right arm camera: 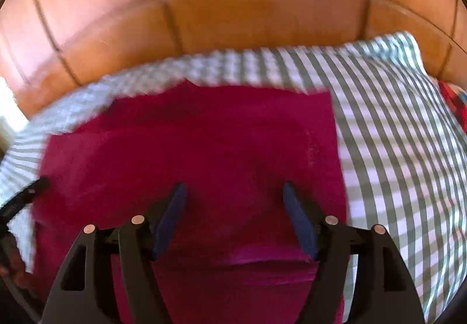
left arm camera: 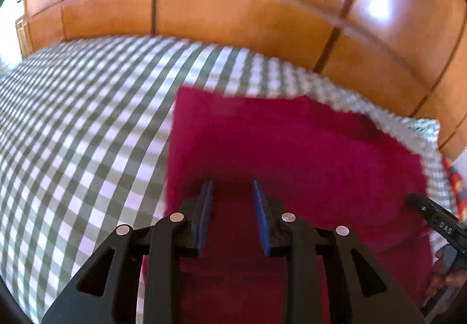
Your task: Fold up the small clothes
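A magenta-red piece of clothing (left arm camera: pixel 292 149) lies spread flat on a grey-and-white checked cloth (left arm camera: pixel 73 125); it also fills the middle of the right wrist view (right arm camera: pixel 189 149). My left gripper (left arm camera: pixel 233 187) is open and empty, hovering over the garment's near left part. My right gripper (right arm camera: pixel 235 188) is open wider and empty, over the garment's near right part. The right gripper shows at the right edge of the left wrist view (left arm camera: pixel 435 216). The left gripper shows at the left edge of the right wrist view (right arm camera: pixel 26 195). Both views are motion-blurred.
The checked cloth (right arm camera: pixel 394 134) covers the surface and extends left and right of the garment. Glossy orange-brown wooden panels (left arm camera: pixel 233 17) stand right behind the far edge. A red, blue and yellow patterned item (left arm camera: pixel 455 181) peeks in at the right.
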Available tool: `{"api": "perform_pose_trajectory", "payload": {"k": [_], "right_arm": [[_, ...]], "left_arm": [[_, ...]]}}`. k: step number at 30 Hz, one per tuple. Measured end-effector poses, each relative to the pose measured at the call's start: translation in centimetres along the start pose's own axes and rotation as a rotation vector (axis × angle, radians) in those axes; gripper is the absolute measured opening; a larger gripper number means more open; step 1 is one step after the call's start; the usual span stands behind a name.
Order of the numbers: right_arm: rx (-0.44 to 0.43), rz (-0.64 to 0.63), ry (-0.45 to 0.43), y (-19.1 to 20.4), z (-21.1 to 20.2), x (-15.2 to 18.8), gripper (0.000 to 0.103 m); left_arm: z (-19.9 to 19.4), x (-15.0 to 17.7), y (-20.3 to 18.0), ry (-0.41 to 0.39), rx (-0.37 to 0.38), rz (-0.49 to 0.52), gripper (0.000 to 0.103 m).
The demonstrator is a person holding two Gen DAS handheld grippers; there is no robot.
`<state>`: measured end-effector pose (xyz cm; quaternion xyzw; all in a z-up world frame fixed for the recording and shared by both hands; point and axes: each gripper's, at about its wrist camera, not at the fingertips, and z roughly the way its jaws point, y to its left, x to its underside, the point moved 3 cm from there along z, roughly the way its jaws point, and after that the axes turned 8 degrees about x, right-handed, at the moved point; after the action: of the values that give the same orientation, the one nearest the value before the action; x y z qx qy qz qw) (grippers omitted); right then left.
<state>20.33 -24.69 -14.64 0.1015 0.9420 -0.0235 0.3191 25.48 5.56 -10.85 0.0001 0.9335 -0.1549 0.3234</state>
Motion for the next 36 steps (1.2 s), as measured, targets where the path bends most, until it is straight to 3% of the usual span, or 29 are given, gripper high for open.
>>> {"api": "perform_pose_trajectory", "payload": {"k": [2, 4, 18, 24, 28, 34, 36], "right_arm": [[-0.004, -0.037, -0.086, 0.0, -0.1, 1.3, 0.071], [0.039, -0.079, -0.118, 0.8, -0.1, 1.7, 0.072], [0.034, -0.080, -0.122, 1.0, 0.2, 1.8, 0.075], [0.055, -0.096, -0.100, 1.5, -1.0, 0.8, 0.080], [0.022, -0.100, -0.175, 2.5, -3.2, -1.2, 0.084], [0.090, -0.087, -0.061, 2.2, 2.1, -1.7, 0.086], [0.068, -0.085, -0.106, 2.0, 3.0, -0.9, 0.086]], "left_arm": [[0.5, 0.8, 0.7, -0.026, 0.016, -0.002, 0.026], [0.5, 1.2, 0.6, -0.045, 0.003, 0.022, 0.026], [-0.4, 0.7, 0.2, -0.063, 0.009, 0.006, 0.026], [-3.1, -1.0, -1.5, -0.128, -0.043, 0.094, 0.026], [-2.3, -3.2, -1.9, -0.122, -0.062, 0.128, 0.026], [2.7, -3.1, 0.1, -0.019, -0.142, 0.167, 0.027], [2.9, -2.6, 0.7, -0.044, -0.116, 0.150, 0.027]]}}
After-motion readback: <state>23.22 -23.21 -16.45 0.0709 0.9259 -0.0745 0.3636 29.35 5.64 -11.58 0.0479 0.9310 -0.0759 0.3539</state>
